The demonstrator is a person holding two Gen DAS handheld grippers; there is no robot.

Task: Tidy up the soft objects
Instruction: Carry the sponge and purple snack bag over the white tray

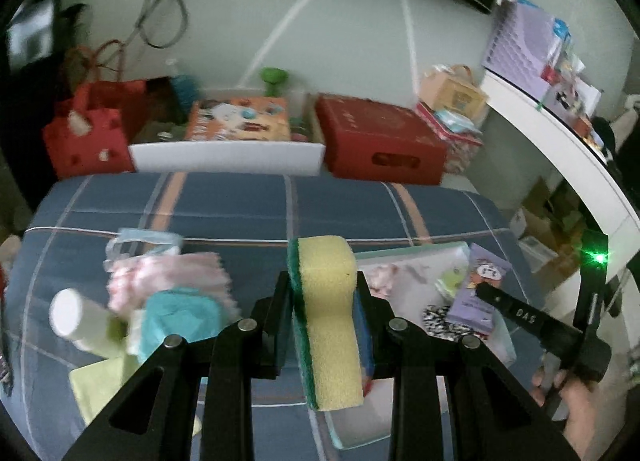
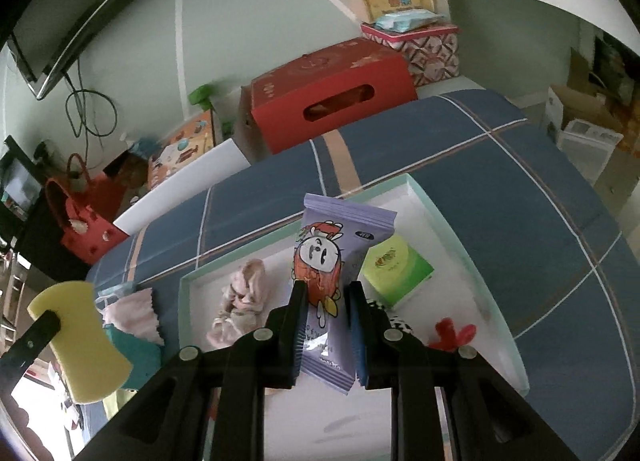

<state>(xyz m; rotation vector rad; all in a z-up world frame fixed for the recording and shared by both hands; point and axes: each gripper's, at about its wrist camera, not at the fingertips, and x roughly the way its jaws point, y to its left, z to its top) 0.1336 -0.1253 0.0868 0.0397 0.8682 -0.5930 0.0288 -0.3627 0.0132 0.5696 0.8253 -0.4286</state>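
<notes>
1. The left gripper (image 1: 323,301) points steeply down over the bed (image 1: 240,201), its two fingers pinching a yellow sponge (image 1: 326,317) with a green scrubbing side; the sponge stands upright between the pads, squeezed at its waist, its top above the fingertips.
2. The right gripper (image 2: 326,293) also tilts steeply down and grips a purple packet (image 2: 332,261) printed with a cartoon face, held upright above the shallow white tray (image 2: 460,229).
3. In the left wrist view, a hand (image 1: 576,405) at the lower right edge holds the right gripper's handle.
4. In the tray lie a crumpled pink cloth (image 2: 242,301), a green tissue pack (image 2: 396,269), a red object (image 2: 454,335) and a black-and-white patterned item (image 2: 394,319), partly hidden behind the right finger.
5. Left of the tray on the bed is a loose pile: a pink towel (image 1: 168,277), a teal cloth (image 1: 180,317), a white roll (image 1: 76,313) and a light green cloth (image 1: 100,385), all blurred.
</notes>
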